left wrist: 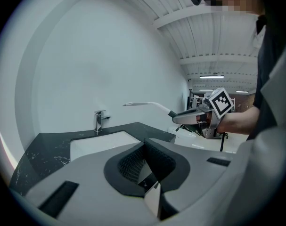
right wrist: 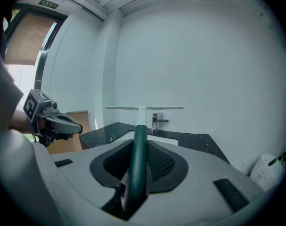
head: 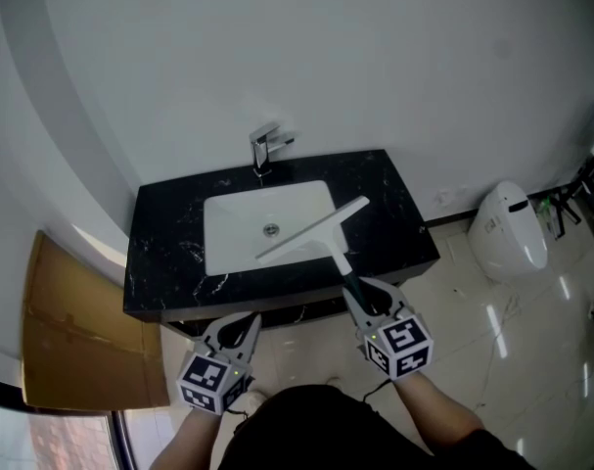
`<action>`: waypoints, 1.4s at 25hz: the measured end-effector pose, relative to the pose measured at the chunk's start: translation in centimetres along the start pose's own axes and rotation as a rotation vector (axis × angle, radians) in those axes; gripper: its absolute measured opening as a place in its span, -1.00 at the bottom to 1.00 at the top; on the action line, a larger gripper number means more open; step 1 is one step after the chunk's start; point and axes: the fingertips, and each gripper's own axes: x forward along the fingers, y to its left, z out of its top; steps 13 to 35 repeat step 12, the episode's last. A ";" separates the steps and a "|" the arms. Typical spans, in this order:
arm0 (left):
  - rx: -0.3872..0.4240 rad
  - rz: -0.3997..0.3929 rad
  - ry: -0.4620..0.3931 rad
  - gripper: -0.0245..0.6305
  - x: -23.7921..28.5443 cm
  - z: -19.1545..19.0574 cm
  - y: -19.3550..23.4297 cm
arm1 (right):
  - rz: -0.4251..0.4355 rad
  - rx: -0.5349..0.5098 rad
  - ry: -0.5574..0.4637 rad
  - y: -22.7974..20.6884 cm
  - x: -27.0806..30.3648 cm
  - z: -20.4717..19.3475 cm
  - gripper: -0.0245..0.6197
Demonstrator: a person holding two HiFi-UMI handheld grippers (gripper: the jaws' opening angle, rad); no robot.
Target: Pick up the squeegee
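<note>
Right gripper (right wrist: 140, 147) jaws are clamped on the squeegee (head: 326, 235)'s green handle, blade in the air over the sink (head: 228, 225), so it looks picked up. I'd grip firm so it doesn't swing into the tap (head: 265, 148). Left gripper (left wrist: 143, 147) jaws are closed on nothing, and the sink holds just its drain (head: 270, 229).

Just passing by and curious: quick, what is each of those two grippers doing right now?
Left gripper: shut, holding nothing.
Right gripper: shut on the green-handled white squeegee.

Squeegee (head: 316, 229) above basin (head: 233, 233) (faucet (head: 265, 148) behind), cardboard (head: 81, 331) left of counter (head: 164, 253)
</note>
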 end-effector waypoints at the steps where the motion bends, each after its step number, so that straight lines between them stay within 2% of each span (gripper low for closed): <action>1: -0.001 0.001 0.000 -0.93 0.0 0.0 0.0 | -0.003 0.001 -0.001 0.0 0.0 0.0 -0.61; 35: -0.006 0.010 -0.006 -0.93 -0.1 0.4 -0.3 | -0.003 0.000 -0.007 0.0 -0.2 0.2 -0.61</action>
